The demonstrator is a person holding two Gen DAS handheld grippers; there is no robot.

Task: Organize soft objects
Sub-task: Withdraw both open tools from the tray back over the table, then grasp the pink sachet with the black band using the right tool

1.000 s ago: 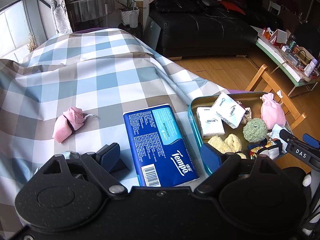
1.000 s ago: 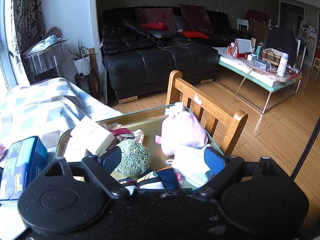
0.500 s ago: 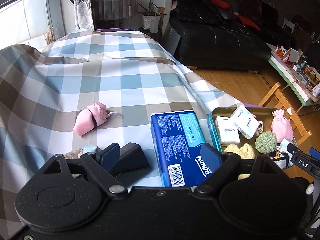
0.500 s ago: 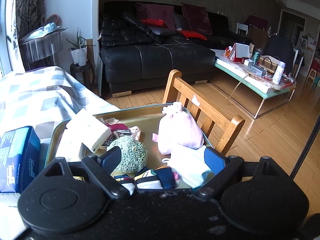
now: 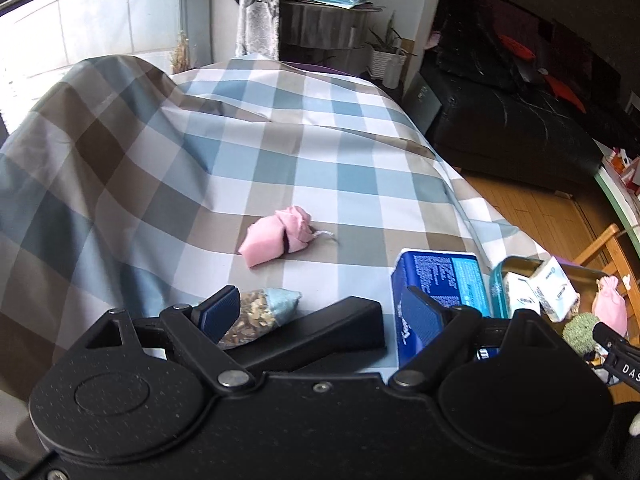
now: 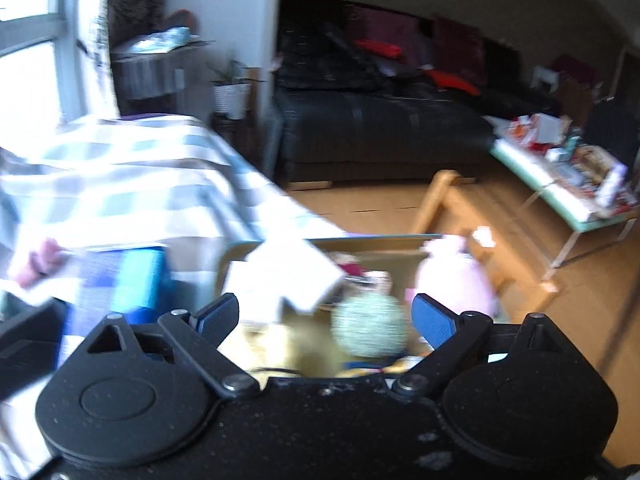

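Home living room – sofa (image 5: 512,128), checked tablecloth (image 5: 280,152)

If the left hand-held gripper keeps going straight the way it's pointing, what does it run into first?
Most likely the black wedge-shaped block lying between the open fingers of the left hand-held gripper. The filled sachet with a blue tip sits by its left finger. Beyond them lies the pink pouch, though depth is uncertain.

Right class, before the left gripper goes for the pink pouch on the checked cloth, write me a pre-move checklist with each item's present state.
1. Left gripper open and empty: ok.
2. Pink pouch unobstructed on the checked cloth: ok.
3. Black wedge and dried-flower sachet between gripper and pouch: not ok.
4. Room left in the tray: cannot tell.
5. Right gripper open, over the tray: ok.
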